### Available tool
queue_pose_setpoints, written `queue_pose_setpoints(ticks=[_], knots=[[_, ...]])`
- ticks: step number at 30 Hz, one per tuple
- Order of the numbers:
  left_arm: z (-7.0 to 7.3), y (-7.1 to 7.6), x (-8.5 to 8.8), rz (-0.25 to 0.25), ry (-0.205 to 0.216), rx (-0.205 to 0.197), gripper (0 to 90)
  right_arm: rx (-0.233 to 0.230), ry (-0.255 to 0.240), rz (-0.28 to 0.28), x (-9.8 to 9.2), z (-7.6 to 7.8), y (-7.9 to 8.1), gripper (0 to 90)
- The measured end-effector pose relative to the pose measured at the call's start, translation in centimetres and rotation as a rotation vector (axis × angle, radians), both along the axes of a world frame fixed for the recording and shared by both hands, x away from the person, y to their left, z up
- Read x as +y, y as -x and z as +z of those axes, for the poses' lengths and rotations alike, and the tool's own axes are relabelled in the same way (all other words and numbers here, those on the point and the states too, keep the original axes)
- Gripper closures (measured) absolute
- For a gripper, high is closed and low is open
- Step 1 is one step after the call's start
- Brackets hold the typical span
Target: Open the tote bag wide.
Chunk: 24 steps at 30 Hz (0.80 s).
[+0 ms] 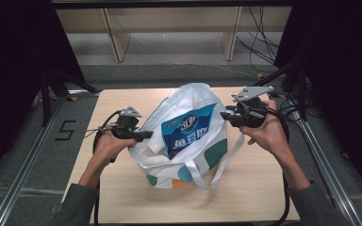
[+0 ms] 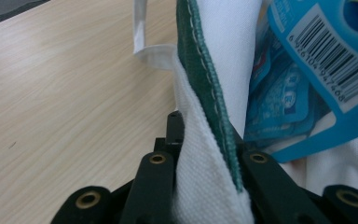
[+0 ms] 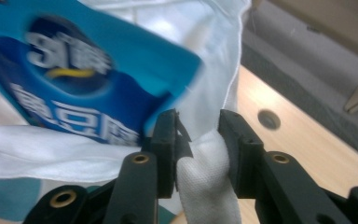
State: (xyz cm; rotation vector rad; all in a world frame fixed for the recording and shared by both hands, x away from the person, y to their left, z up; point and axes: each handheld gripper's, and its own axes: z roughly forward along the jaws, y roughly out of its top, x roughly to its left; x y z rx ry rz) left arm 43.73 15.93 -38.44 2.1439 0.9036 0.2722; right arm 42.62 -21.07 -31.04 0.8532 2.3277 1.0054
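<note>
A white cloth bag (image 1: 188, 157) with teal and orange patches stands open in the middle of the wooden table (image 1: 264, 188). A blue snack packet (image 1: 188, 129) sticks up out of its mouth. My left gripper (image 1: 146, 135) is shut on the bag's left rim; in the left gripper view the white and teal hem (image 2: 205, 177) is pinched between the jaws, with the packet's barcode (image 2: 326, 60) just beyond. My right gripper (image 1: 225, 115) is at the right rim. In the right gripper view a bunch of white fabric (image 3: 205, 186) is squeezed between its jaws beside the packet (image 3: 74, 84).
A loose white handle strap (image 1: 219, 172) hangs from the bag toward the table's front. Metal rails (image 1: 320, 160) run along both sides of the table. Wooden shelf legs (image 1: 118, 42) and cables (image 1: 259, 37) lie beyond the far edge. A round hole (image 3: 268, 119) sits in the tabletop.
</note>
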Motion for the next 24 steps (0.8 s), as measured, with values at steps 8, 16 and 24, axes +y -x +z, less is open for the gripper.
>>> queue_pose_setpoints(ticks=[8,16,24], knots=[[-1.9,-1.1,-0.5,0.013,-0.061,0.046,80.5,0.153,0.02,-0.066,-2.2,-6.9,-3.4,76.8],[-7.1,-2.0,-0.5,0.041,-0.084,0.136,81.5,0.227,0.068,-0.072,-1.7,-13.5,-4.2,81.3],[-10.5,-1.9,0.2,0.059,-0.05,0.176,82.2,0.286,0.119,-0.027,-1.2,-17.8,-4.3,82.5]])
